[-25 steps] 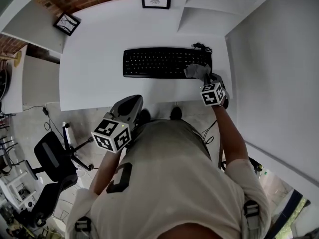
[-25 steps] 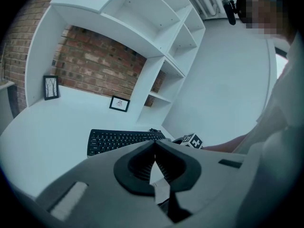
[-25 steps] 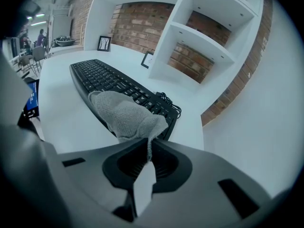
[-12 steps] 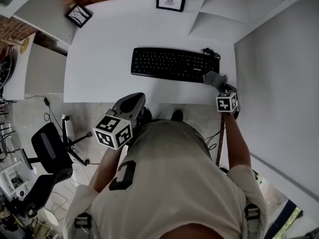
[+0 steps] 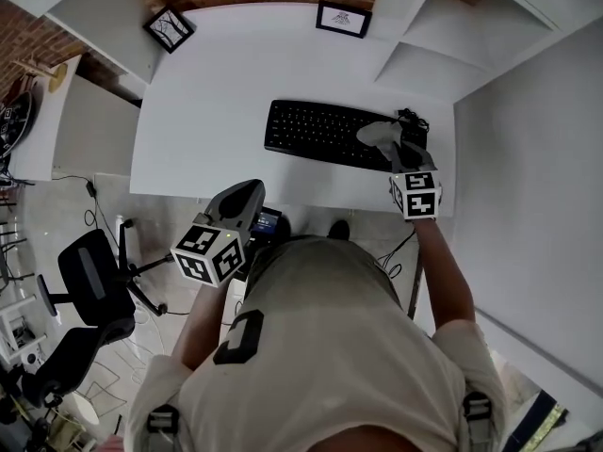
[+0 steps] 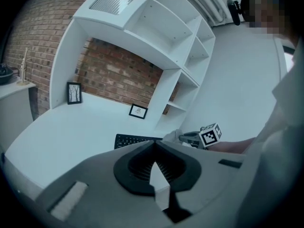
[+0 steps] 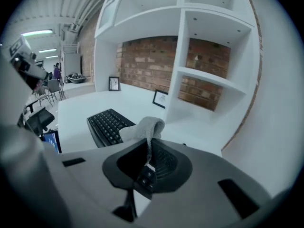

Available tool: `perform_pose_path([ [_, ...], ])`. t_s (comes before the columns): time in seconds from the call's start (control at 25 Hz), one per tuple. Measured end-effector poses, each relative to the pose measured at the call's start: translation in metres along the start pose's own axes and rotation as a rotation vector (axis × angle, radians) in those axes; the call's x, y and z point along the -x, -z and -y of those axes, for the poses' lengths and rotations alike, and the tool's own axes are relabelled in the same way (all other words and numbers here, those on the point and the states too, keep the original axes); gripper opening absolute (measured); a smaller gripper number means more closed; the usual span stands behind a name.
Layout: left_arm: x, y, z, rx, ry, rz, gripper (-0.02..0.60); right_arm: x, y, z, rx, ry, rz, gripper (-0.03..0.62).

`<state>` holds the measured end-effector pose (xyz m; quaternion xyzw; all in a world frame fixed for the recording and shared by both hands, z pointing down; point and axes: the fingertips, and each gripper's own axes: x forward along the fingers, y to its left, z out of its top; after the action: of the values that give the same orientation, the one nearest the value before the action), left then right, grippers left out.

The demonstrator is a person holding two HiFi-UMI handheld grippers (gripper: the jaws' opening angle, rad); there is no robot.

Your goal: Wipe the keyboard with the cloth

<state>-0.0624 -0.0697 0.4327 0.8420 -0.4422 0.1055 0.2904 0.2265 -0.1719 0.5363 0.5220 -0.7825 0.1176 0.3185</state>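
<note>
A black keyboard [image 5: 330, 132] lies on the white desk [image 5: 217, 102], towards its right side. My right gripper [image 5: 403, 158] is shut on a grey cloth [image 5: 379, 135], which hangs over the keyboard's right end. In the right gripper view the cloth [image 7: 143, 127] sticks up from the closed jaws, with the keyboard [image 7: 105, 124] behind it to the left. My left gripper [image 5: 247, 192] is held near the body, just off the desk's front edge, shut and empty. The left gripper view shows the keyboard [image 6: 134, 140] and the right gripper [image 6: 189, 137] beyond the joined jaws.
Two framed pictures [image 5: 171, 28] [image 5: 344, 18] stand at the back of the desk. White shelves [image 5: 424, 55] and a wall close off the right side. A cable [image 5: 411, 117] leaves the keyboard's right end. An office chair [image 5: 94, 285] stands on the floor at the left.
The right gripper carried the cloth off the keyboard's right end towards the desk's front right corner, then back over the right-hand keys. The left gripper has stayed put.
</note>
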Motion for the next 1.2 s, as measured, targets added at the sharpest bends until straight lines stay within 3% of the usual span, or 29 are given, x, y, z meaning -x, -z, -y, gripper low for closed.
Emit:
perform_pose_path([
  [0.24,0.024,0.007,-0.021,0.051,-0.047,0.020,0.005,-0.032,-0.081,-0.083,0.061,-0.185,0.100,0.015],
  [0.48,0.061,0.015,-0.058,0.084,-0.143,0.028,0.005,-0.067,-0.109,-0.155,0.099,-0.306,0.059,0.015],
  [0.68,0.085,0.026,-0.083,0.132,-0.207,0.042,0.005,-0.107,-0.102,-0.193,0.184,-0.324,-0.028,0.015],
  [0.96,0.096,0.033,-0.108,0.167,-0.207,0.028,0.005,-0.149,-0.103,-0.243,0.357,-0.326,-0.121,0.015],
  [1.2,0.101,0.036,-0.112,0.184,-0.206,0.015,0.005,-0.172,-0.083,-0.255,0.471,-0.308,-0.198,0.015],
])
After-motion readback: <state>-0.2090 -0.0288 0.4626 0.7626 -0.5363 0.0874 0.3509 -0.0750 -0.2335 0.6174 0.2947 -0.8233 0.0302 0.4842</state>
